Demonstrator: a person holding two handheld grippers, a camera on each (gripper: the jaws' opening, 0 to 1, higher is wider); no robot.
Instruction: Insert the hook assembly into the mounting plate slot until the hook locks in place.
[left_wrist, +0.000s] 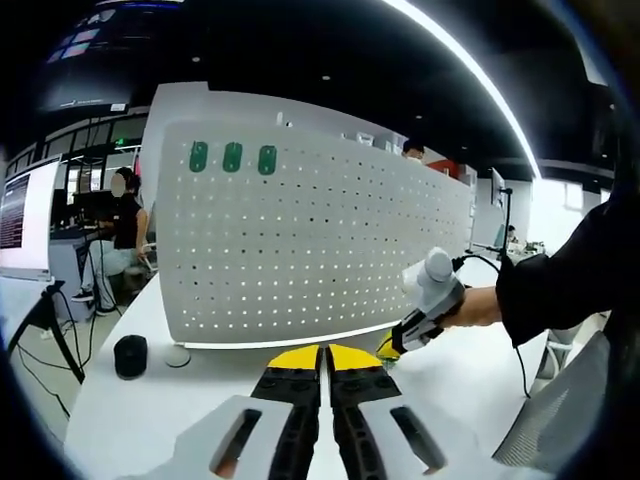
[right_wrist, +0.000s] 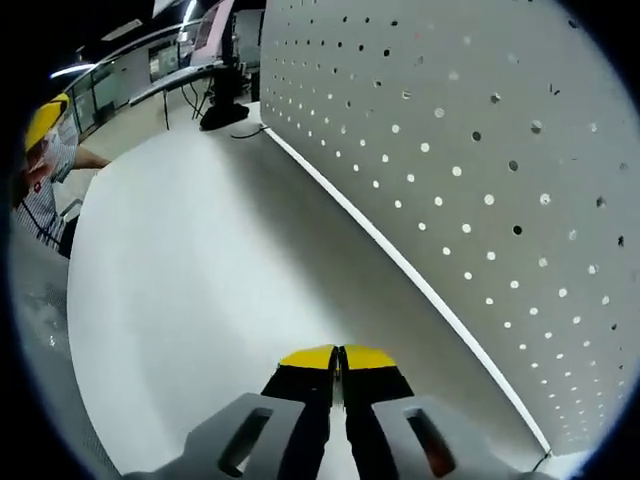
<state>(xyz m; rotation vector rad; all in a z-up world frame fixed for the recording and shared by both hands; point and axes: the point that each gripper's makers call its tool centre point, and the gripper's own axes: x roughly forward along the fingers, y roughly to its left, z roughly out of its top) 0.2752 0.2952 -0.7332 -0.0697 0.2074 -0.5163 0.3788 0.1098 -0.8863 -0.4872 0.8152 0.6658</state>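
White table: upright pegboard, black round object, grey disc.

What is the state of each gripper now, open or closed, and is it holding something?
Left gripper: closed, jaws together, holding nothing.
Right gripper: closed, jaws together, holding nothing.

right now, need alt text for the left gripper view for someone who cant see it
A white perforated pegboard stands upright on a white table, with three green hooks near its top left. The left gripper points at it with jaws shut and empty, and the right gripper enters from the right.
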